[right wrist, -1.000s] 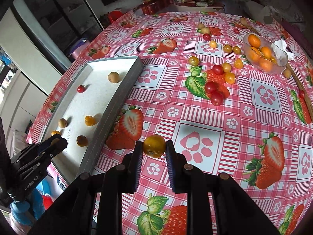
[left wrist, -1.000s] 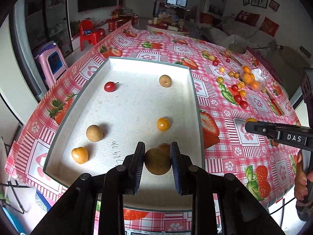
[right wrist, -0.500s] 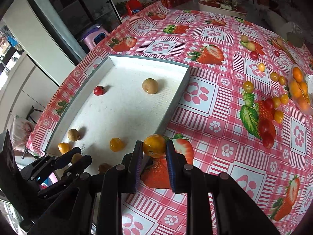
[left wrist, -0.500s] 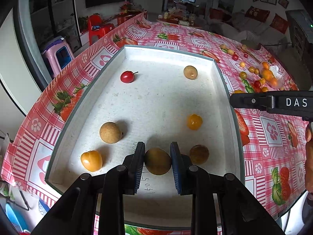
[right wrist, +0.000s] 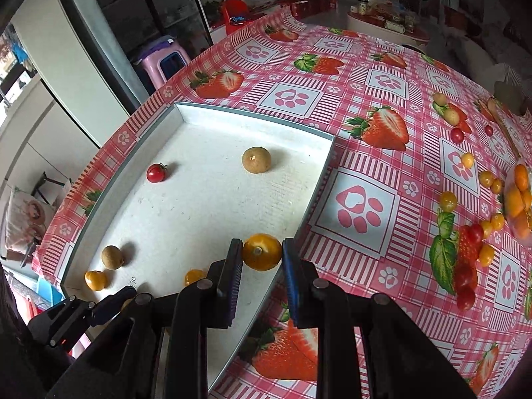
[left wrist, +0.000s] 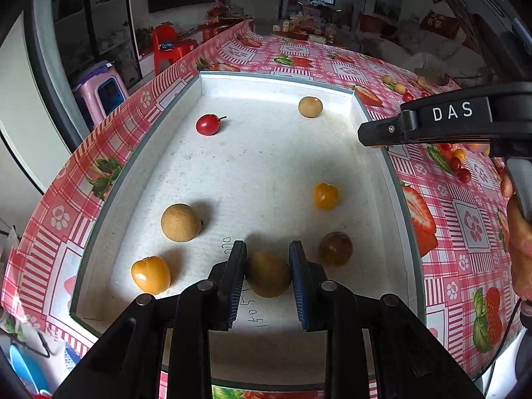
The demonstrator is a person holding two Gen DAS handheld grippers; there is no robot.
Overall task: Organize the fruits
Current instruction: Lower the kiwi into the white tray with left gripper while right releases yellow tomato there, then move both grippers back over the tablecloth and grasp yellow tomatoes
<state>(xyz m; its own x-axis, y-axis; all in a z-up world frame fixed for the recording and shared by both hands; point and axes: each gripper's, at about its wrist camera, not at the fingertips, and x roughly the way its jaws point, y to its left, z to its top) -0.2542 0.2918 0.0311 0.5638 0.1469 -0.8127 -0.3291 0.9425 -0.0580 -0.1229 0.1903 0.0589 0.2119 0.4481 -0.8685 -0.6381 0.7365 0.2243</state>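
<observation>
- On the right gripper [left wrist: 382,131], seen in my left wrist view, I read the white letters "DAS" on a black side plate.
- On the white floor of the tray [left wrist: 266,153] there is handwriting in dark pen. Near the left finger [left wrist: 236,266] of the left gripper [left wrist: 267,274] it looks like "220", but I am not sure.
- Lower on the same floor, between the fingers, more handwritten digits stand, maybe "1-505"; they are partly hidden.
- A red cushion [left wrist: 439,23] far behind carries light characters, too small to read.
</observation>
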